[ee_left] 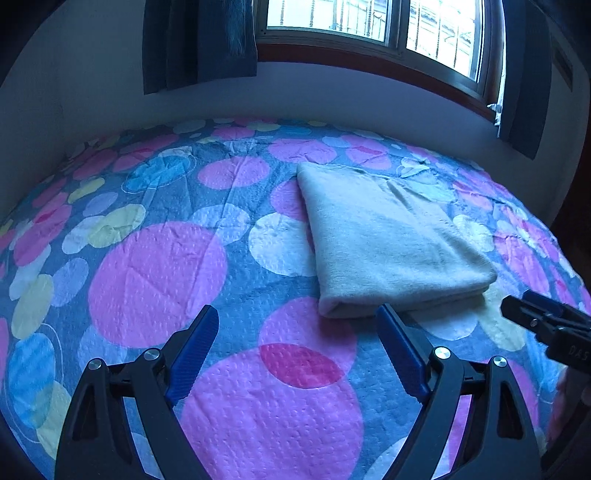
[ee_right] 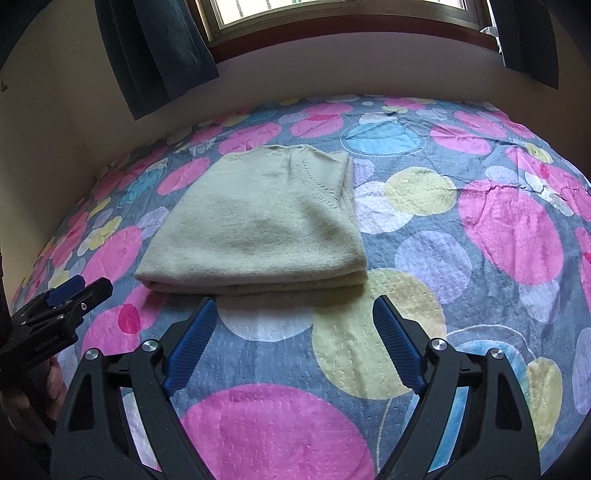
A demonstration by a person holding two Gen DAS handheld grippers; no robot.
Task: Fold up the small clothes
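Bedroom, bed (ee_left: 155,280) under a circle-print spread, window (ee_left: 373,22) and dark curtains (ee_left: 199,40) on the wall behind it. Pale knit sweater (ee_left: 384,240) lies on the spread, folded into a neat rectangle, several layers thick at its near edge. Left gripper (ee_left: 297,354) sits just short of the sweater's near-left corner, jaws spread wide, nothing between the blue pads (ee_left: 194,350). Right gripper (ee_right: 295,343) is in front of the sweater's near edge, likewise wide apart and empty. Neither tool touches the sweater. Step, as a judgement: fold looks finished, both tools clear of the garment, so this reads as the end of this piece or a pause. Next move would call for either one more half-fold, pinching both near corners through all layers, or leaving it alone. View differences: right wrist shows the neckline and seam stitching at the sweater's far end, plus the left tool and a bit of the person's hand (ee_right: 22,398) left of the sweater; left wrist shows the window bars and only the right tool's tip at the sweater's near-right corner.
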